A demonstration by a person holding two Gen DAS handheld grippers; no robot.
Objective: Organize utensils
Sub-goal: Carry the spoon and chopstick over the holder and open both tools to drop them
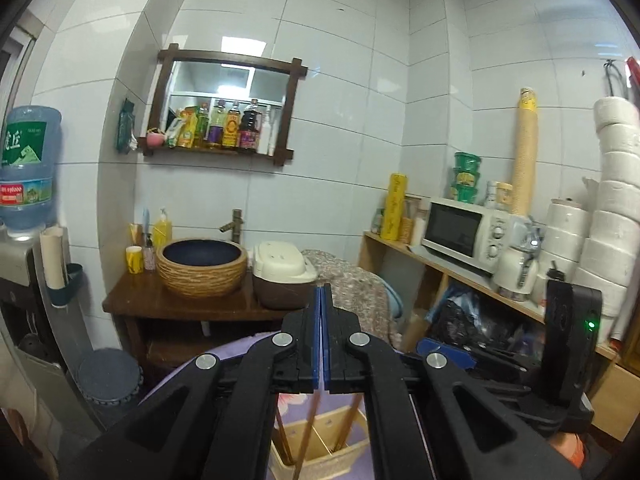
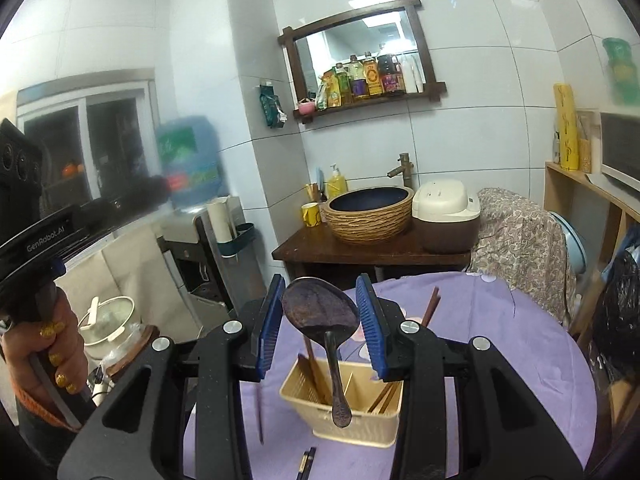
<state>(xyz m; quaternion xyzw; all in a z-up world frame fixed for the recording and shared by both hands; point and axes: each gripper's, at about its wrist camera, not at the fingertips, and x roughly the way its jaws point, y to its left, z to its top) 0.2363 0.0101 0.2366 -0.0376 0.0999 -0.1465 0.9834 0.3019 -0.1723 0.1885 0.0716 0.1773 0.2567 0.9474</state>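
My right gripper is shut on a dark spoon. Its blue pads press the two edges of the spoon's bowl, and the handle hangs straight down over a beige slotted caddy on the purple cloth. Light chopsticks lean in the caddy's right slot. My left gripper is shut, pads together, with nothing visible between them, and it sits high above the same caddy. A thin dark stick stands upright left of the caddy; what holds it is hidden.
A dark chopstick pair lies on the purple-clothed table in front of the caddy, and a brown chopstick behind it. A person's hand grips the left tool. Beyond stand a basin counter, a rice cooker and a microwave shelf.
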